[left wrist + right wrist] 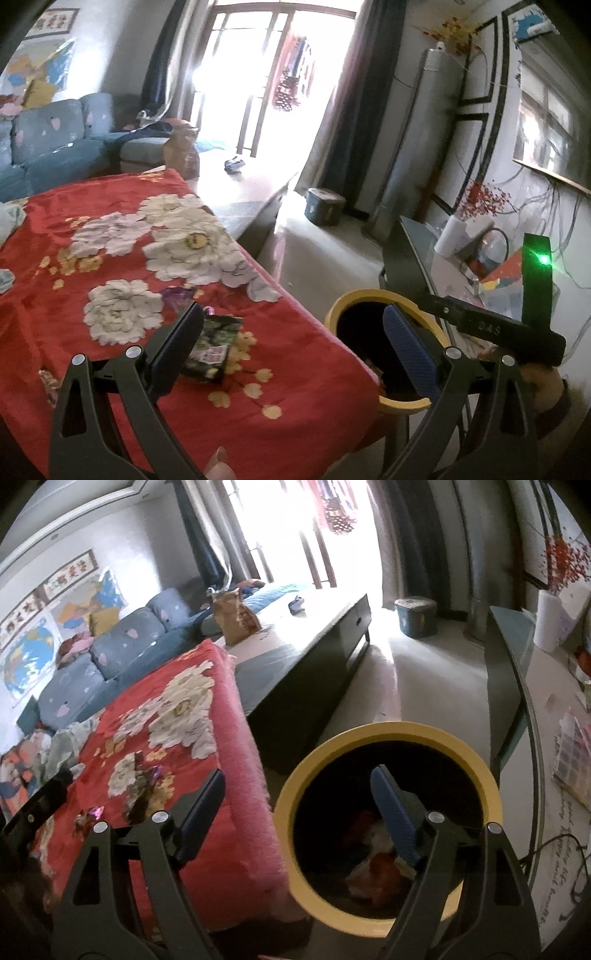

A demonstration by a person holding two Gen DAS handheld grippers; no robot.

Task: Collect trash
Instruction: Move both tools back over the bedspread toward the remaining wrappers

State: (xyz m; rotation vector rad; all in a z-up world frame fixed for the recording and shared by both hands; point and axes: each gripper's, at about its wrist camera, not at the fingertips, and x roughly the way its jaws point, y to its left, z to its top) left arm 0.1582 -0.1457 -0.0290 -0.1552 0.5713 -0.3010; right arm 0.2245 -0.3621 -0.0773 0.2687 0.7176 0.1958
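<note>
A yellow-rimmed trash bin stands on the floor beside the table with the red flowered cloth; crumpled trash lies inside it. My right gripper is open and empty over the bin's near rim. My left gripper is open above the table's right edge, with the bin behind its right finger. A dark green snack wrapper lies on the cloth by the left finger. A purple wrapper lies just beyond it. More wrappers show in the right wrist view.
A dark low table with a brown paper bag stands beyond the red cloth. A blue sofa is at the left. A glass-topped side table with a paper roll is at the right. A blue tub sits on the floor.
</note>
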